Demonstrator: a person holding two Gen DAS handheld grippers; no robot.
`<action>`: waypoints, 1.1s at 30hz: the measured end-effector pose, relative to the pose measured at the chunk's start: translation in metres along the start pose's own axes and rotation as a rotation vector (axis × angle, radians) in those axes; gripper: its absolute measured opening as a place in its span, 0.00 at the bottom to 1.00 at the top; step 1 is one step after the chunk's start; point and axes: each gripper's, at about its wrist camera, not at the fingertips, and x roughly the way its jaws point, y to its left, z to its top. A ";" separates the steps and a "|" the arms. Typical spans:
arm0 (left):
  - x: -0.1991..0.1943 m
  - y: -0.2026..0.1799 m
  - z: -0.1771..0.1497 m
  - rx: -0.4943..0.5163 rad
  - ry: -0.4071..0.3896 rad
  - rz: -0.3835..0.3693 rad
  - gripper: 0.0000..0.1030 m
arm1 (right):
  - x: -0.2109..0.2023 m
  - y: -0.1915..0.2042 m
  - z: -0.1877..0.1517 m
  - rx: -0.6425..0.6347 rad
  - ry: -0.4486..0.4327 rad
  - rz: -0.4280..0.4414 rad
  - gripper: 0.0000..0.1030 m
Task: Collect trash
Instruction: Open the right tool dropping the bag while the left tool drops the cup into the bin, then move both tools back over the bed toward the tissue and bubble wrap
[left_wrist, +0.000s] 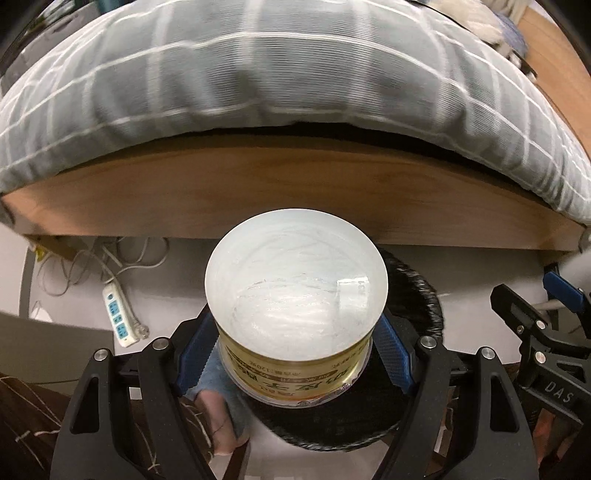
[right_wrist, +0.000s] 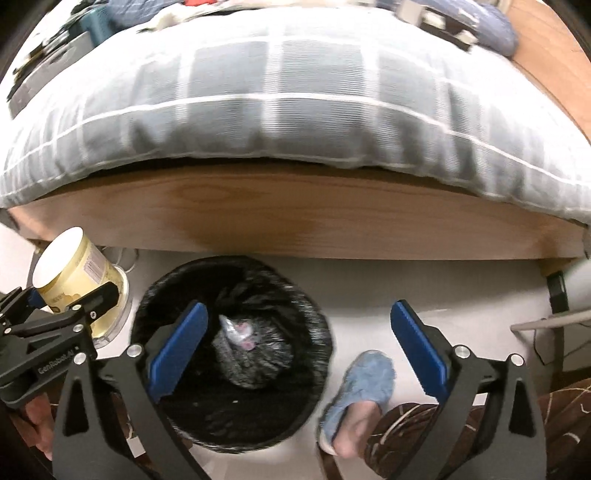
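Lower centre: left gripper (left_wrist: 295, 354) clamped on yellow-labelled plastic cup (left_wrist: 295, 295), due for release over black-lined round bin (right_wrist: 229, 354); right gripper (right_wrist: 299, 339) spread, empty

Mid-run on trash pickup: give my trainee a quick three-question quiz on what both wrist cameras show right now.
1. True or false: the left gripper holds the yellow-labelled cup.
2. What lies inside the black trash bin? A) crumpled plastic wrap B) a slipper C) nothing
3. Fill in: the right gripper jaws stand ____ and empty.

Key: 1 true; 2 A, the plastic wrap is in the bin; the blue slipper is on a foot beside it; 3 open.
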 end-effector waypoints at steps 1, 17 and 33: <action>0.001 -0.007 0.001 0.010 0.002 -0.004 0.74 | -0.001 -0.008 -0.002 0.009 -0.001 -0.009 0.93; -0.009 -0.068 0.011 0.098 -0.071 0.019 0.94 | -0.021 -0.062 0.002 0.089 -0.040 -0.062 0.93; -0.097 -0.034 0.072 0.027 -0.279 0.049 0.94 | -0.098 -0.055 0.064 0.105 -0.272 -0.014 0.93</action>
